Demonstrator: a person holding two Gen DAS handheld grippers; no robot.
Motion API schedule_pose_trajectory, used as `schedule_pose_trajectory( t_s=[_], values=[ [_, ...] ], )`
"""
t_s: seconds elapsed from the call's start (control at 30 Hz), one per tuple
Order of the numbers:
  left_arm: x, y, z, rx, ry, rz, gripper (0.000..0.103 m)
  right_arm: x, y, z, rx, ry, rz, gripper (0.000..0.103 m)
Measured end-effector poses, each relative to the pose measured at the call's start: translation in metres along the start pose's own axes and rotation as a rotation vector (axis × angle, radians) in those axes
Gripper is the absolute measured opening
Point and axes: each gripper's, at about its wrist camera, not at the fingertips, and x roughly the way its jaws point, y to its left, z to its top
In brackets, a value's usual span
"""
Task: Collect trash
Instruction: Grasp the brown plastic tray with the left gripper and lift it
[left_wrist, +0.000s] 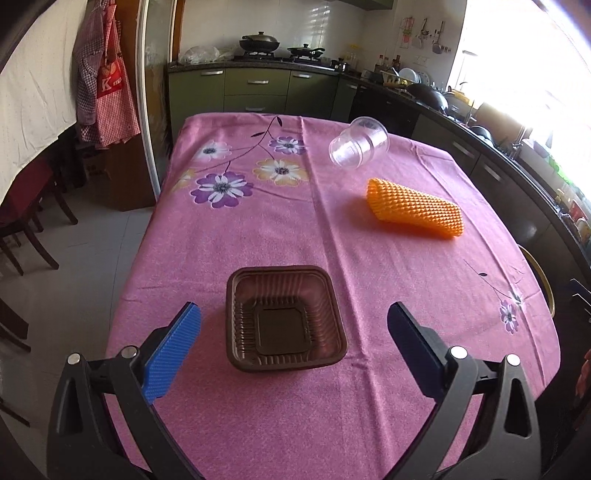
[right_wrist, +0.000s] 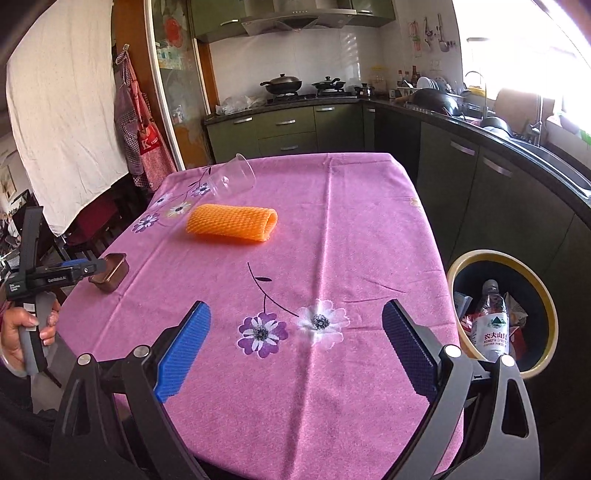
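Observation:
A brown plastic tray (left_wrist: 286, 319) sits upright on the pink tablecloth (left_wrist: 295, 221), right in front of my open left gripper (left_wrist: 293, 328), between its blue fingers but not gripped. It also shows in the right wrist view (right_wrist: 110, 271). An orange foam net sleeve (left_wrist: 415, 208) (right_wrist: 232, 223) lies further back. A clear plastic cup (left_wrist: 358, 142) (right_wrist: 231, 179) lies on its side beyond it. My right gripper (right_wrist: 295, 334) is open and empty above the near table edge. The left gripper (right_wrist: 79, 271) shows at the far left of the right wrist view, held by a hand.
A round bin with a yellow rim (right_wrist: 546, 310) stands on the floor right of the table, holding a water bottle (right_wrist: 491, 325) and wrappers. Its rim also shows in the left wrist view (left_wrist: 543, 280). Dark cabinets line the right and back. Chairs (left_wrist: 22, 229) stand at the left.

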Motion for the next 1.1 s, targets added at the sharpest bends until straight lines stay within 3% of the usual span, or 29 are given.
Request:
schedule_pose_trajectory(
  t_s=[0.3,0.33,0.43,0.47,0.87,1.1],
  values=[
    [0.028,-0.013,-0.002,0.028,0.021,0.105,0.096,0.003,-0.011,-0.002,0.02,0.009,0.019,0.093],
    [0.028,-0.013,-0.002,0.029,0.024,0.106,0.093,0.003,-0.012,-0.002,0.021,0.009,0.019,0.093],
    [0.031,-0.012,-0.002,0.023,0.038,0.113,0.07,0.002,-0.013,-0.001,0.027,0.008,0.021,0.093],
    [0.033,-0.01,-0.002,0.018,0.048,0.111,0.067,0.002,-0.014,-0.001,0.029,0.008,0.024,0.093],
    [0.019,-0.018,-0.004,0.065,0.028,0.082,0.066,0.003,-0.013,0.0,0.025,0.015,0.03,0.093],
    [-0.004,-0.049,0.014,0.141,-0.021,-0.002,0.066,-0.008,-0.021,0.0,0.035,-0.009,0.007,0.093]
  ],
)
